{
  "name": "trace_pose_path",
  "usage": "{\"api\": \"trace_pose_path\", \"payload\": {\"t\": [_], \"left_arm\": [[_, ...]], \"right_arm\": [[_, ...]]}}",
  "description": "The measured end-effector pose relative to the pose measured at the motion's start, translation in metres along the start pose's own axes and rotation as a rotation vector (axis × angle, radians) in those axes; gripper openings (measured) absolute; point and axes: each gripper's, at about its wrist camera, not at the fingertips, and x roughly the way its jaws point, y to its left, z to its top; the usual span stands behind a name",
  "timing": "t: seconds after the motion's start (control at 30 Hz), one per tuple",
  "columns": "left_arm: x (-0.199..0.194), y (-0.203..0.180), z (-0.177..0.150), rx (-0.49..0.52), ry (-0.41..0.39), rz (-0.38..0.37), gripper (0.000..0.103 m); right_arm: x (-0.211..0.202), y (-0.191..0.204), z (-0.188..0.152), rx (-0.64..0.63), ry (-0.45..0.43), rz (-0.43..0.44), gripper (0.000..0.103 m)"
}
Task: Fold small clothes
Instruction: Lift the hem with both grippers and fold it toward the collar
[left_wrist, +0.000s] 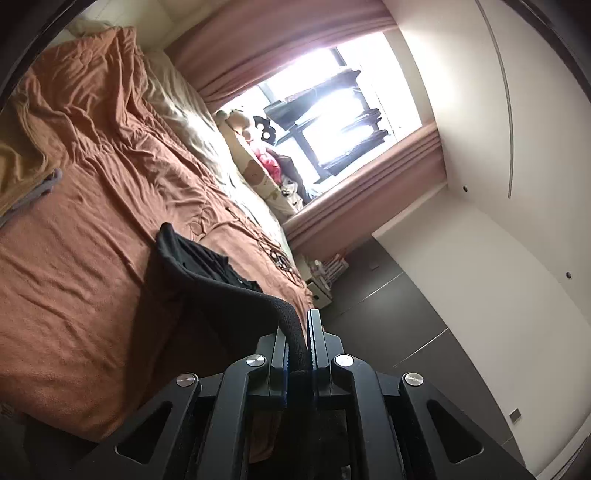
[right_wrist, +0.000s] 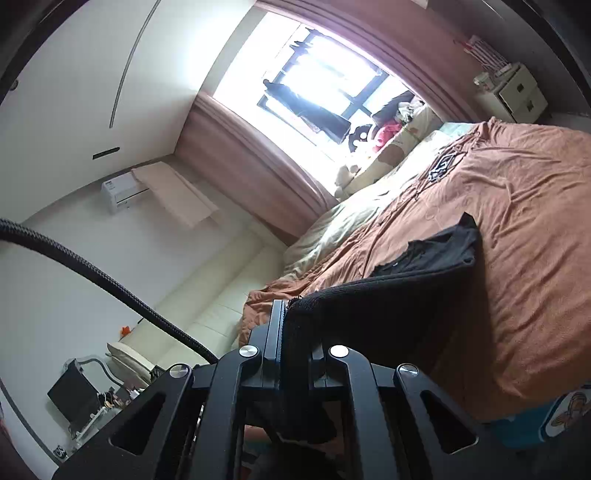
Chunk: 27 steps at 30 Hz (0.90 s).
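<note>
A small black garment (left_wrist: 207, 280) hangs stretched above the orange bedspread (left_wrist: 85, 229), its far end still resting on the bed. My left gripper (left_wrist: 301, 332) is shut on its ribbed black hem, which runs between the two fingers. In the right wrist view the same black garment (right_wrist: 399, 291) rises from the orange bedspread (right_wrist: 517, 236) to my right gripper (right_wrist: 295, 332), which is shut on the other end of the hem. A loose flap of the cloth hangs down below the right fingers. The part under the lifted cloth is in shadow.
Cream bedding (left_wrist: 192, 122) and stuffed toys (left_wrist: 258, 147) lie along the bright window with pink curtains (left_wrist: 332, 206). A folded yellow cloth (left_wrist: 18, 173) sits at the bed's left. A white nightstand (right_wrist: 517, 92), a wall air conditioner (right_wrist: 122, 195) and a black cable (right_wrist: 92, 269) show.
</note>
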Motion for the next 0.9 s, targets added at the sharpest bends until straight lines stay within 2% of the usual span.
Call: {"api": "trace_pose_path", "payload": {"t": [0.2, 0.4, 0.7, 0.9], "left_arm": [[-0.038, -0.022, -0.009, 0.042, -0.022, -0.031, 0.008], [-0.072, -0.036, -0.037, 0.108, 0.004, -0.022, 0.008], [-0.079, -0.002, -0.076, 0.084, 0.062, 0.011, 0.008], [-0.063, 0.021, -0.084, 0.053, 0.099, 0.036, 0.008]], "right_arm": [[-0.005, 0.0, -0.008, -0.034, -0.021, 0.036, 0.006], [-0.032, 0.003, -0.034, -0.105, -0.003, 0.001, 0.006], [-0.052, -0.011, -0.07, -0.109, 0.064, -0.017, 0.006], [-0.044, -0.031, -0.072, -0.076, 0.092, -0.046, 0.006]]}}
